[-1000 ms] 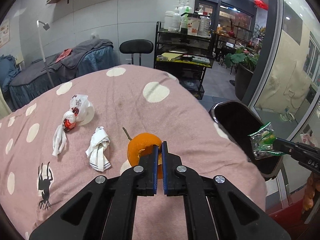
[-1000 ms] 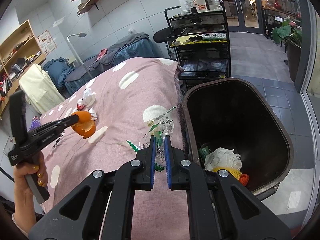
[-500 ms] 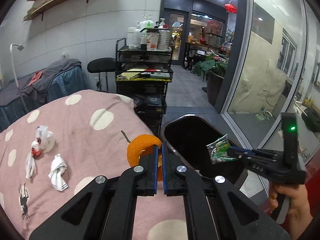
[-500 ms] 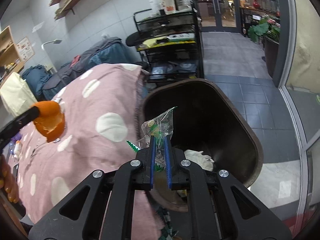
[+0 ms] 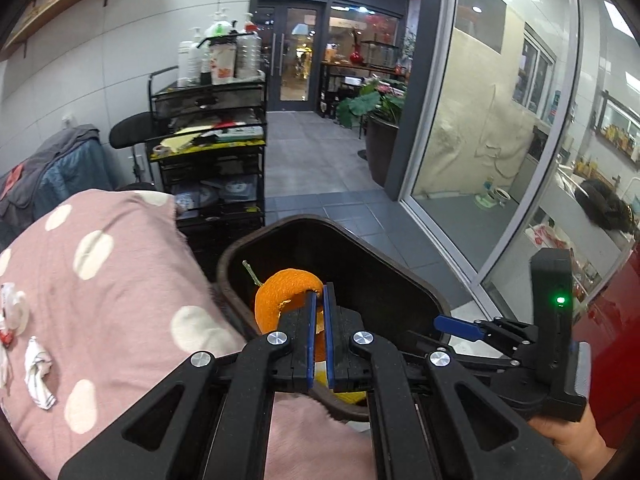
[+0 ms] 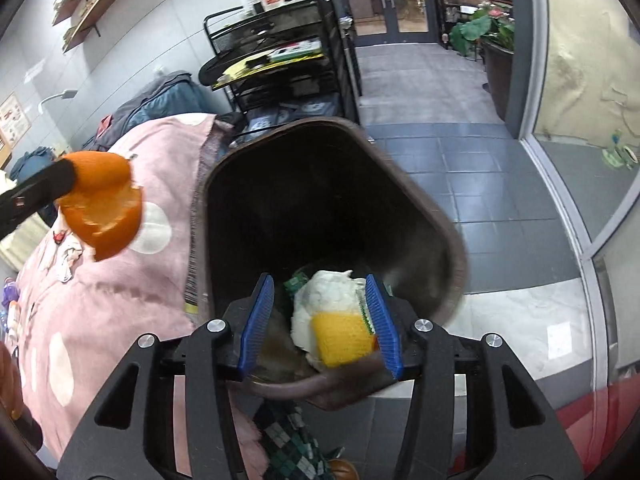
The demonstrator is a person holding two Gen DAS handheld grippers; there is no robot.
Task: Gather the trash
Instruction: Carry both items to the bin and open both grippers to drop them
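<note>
Item: orange peel (image 5: 286, 298), a curled half-shell with a short stem, pinched between the fingers of my left gripper (image 5: 318, 312); it hangs in the air at the near rim of the trash bin (image 5: 384, 264), part over the opening, part over the bed edge. Item: trash bin, dark, open-topped, standing on the floor against the side of the bed (image 5: 120, 280) with its pink dotted cover; at the bottom lie a white wad (image 6: 328, 292), a yellow piece (image 6: 340, 338) and a scrap of green wrapper (image 6: 298, 280). Item: my right gripper (image 6: 320, 322), fingers spread wide and holding nothing, poised over the bin mouth. Item: remaining litter on the bed cover, a crumpled white tissue (image 5: 38, 372) and a red-and-white wrapper (image 5: 10, 320), well apart from the bin. Step in hand, as I judge it: the drop-off of the peel. The next move calls for carrying the peel squarely over the opening, then parting my left fingers; afterwards, a return to the bed for the tissue and wrapper.
</note>
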